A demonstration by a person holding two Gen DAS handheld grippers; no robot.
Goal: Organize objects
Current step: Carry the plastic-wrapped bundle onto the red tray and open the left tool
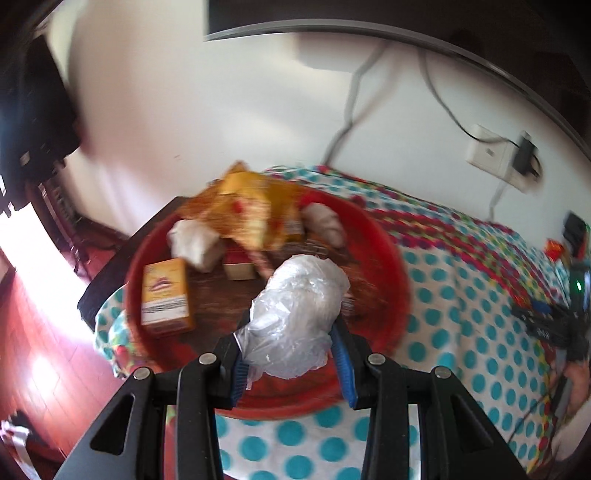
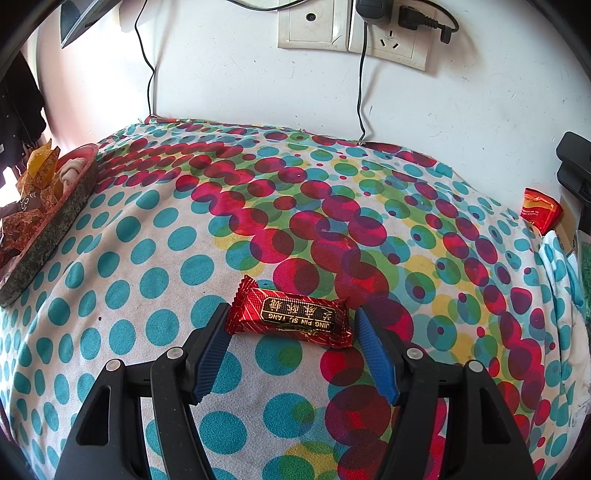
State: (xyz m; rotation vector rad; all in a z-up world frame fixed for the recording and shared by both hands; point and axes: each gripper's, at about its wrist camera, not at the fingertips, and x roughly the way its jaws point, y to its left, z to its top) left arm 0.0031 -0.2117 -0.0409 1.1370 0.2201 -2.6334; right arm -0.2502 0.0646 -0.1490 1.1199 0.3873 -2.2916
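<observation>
Left tongs [image 1: 290, 338] clamp plastic bag [image 1: 295, 317] over red tray [image 1: 391, 258]; right tongs [image 2: 291, 334] spread, straddling candy [image 2: 291, 317].

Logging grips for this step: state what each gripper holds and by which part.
Left gripper clamps the clear plastic bag bundle by its lower end, above the red tray. Right gripper holds nothing; its open fingers flank the red candy bar.

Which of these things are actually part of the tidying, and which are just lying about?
Part of the job:
- plastic-wrapped bundle in the left hand-held gripper
- red tray
- red candy bar between the right hand-held gripper's open fingers

Just lying about:
- dotted cloth
- wall sockets
- cables
</observation>
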